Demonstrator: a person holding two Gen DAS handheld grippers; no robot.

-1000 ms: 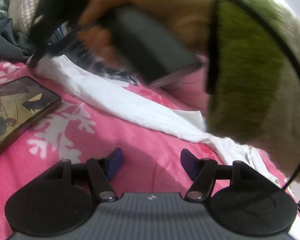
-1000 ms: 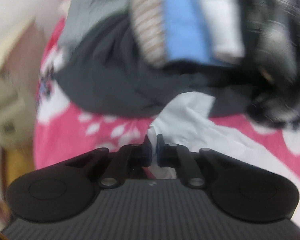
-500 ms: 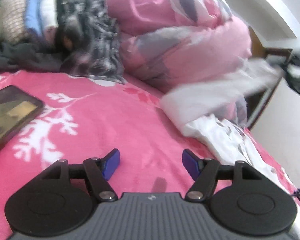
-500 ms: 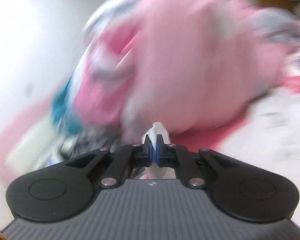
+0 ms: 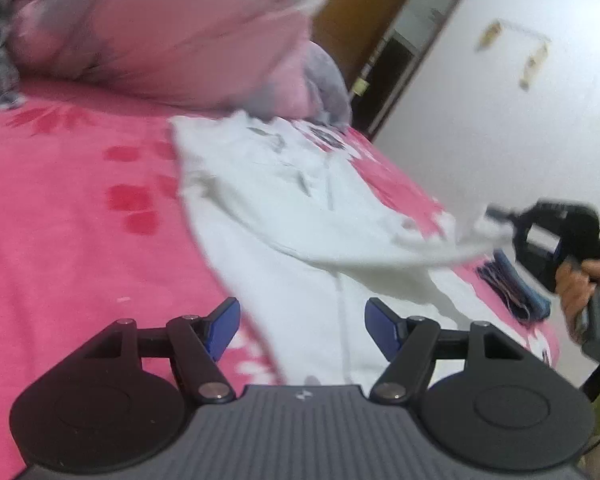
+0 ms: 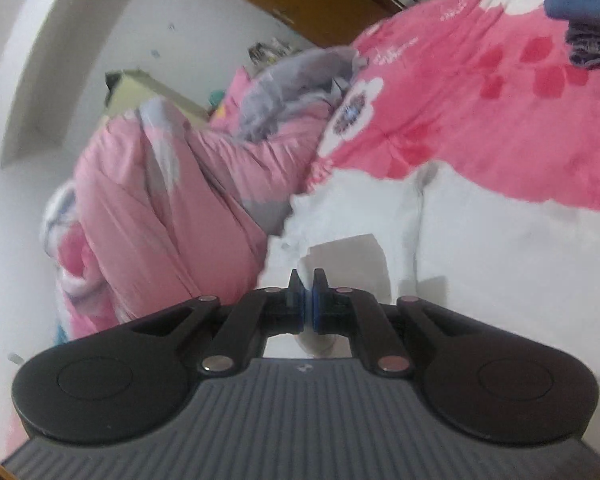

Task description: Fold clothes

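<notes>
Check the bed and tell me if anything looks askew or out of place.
The white garment is not lying flat: it sprawls crookedly over the pink bedspread, wrinkled, with one corner stretched off the bed edge in the shut right claw. The left claw is open, holding nothing. Nothing looks spilled or damaged.

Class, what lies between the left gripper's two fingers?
In the left wrist view, the white garment lies spread between the left gripper fingers, untouched.
</notes>
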